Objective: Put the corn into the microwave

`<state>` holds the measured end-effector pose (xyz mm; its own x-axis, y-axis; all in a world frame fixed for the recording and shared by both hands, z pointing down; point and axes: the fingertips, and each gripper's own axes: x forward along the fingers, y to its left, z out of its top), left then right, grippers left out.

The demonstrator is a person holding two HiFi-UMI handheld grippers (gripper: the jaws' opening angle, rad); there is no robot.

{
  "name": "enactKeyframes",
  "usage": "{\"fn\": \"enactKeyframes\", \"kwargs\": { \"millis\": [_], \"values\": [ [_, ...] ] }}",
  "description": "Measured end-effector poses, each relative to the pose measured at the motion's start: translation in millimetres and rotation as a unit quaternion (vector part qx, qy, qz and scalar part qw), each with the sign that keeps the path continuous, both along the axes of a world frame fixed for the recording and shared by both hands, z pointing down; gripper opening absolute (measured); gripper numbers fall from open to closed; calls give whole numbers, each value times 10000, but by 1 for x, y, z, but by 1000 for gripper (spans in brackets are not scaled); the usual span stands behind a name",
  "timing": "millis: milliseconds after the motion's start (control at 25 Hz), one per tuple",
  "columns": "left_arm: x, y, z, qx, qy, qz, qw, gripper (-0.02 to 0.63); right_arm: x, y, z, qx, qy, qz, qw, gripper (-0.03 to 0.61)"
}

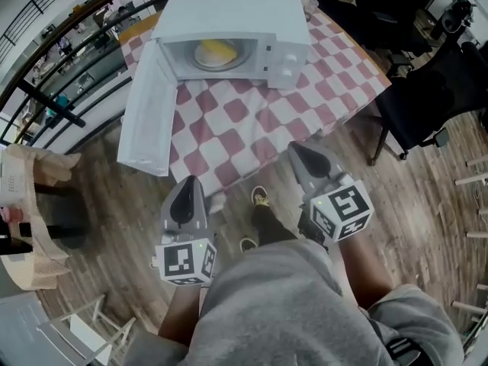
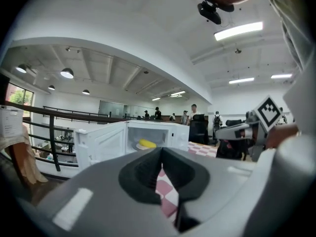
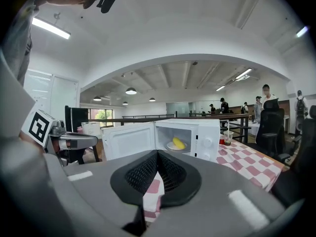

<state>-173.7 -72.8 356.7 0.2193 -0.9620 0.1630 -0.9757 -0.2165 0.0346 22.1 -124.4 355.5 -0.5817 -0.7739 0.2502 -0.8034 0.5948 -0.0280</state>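
The white microwave [image 1: 236,21] stands on a table with a red-and-white checked cloth [image 1: 252,120], its door [image 1: 149,109] swung wide open to the left. The yellow corn [image 1: 216,50] lies on a plate inside the cavity; it also shows as the corn [image 2: 146,143] in the left gripper view and the corn [image 3: 178,143] in the right gripper view. My left gripper [image 1: 185,189] and right gripper [image 1: 305,155] hang close to my body, short of the table's near edge. Both are shut with nothing between the jaws, as the left gripper [image 2: 161,154] and right gripper [image 3: 157,157] show.
A black office chair [image 1: 435,90] stands right of the table on the wooden floor. A dark railing [image 1: 53,59] runs along the left, with a tan bag on a stand [image 1: 38,197] near it. A drink cup [image 3: 227,136] sits beside the microwave. People stand far behind.
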Motion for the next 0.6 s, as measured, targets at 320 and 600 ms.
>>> {"fn": "enactKeyframes", "kwargs": {
  "millis": [320, 600],
  "values": [
    [-9, 76, -4, 40, 23, 68, 10000, 11, 6, 80, -12, 123, 122, 153, 9997, -3],
    [1, 105, -10, 113, 98, 119, 9998, 11, 22, 114, -12, 78, 155, 384, 9991, -3]
  ]
}}
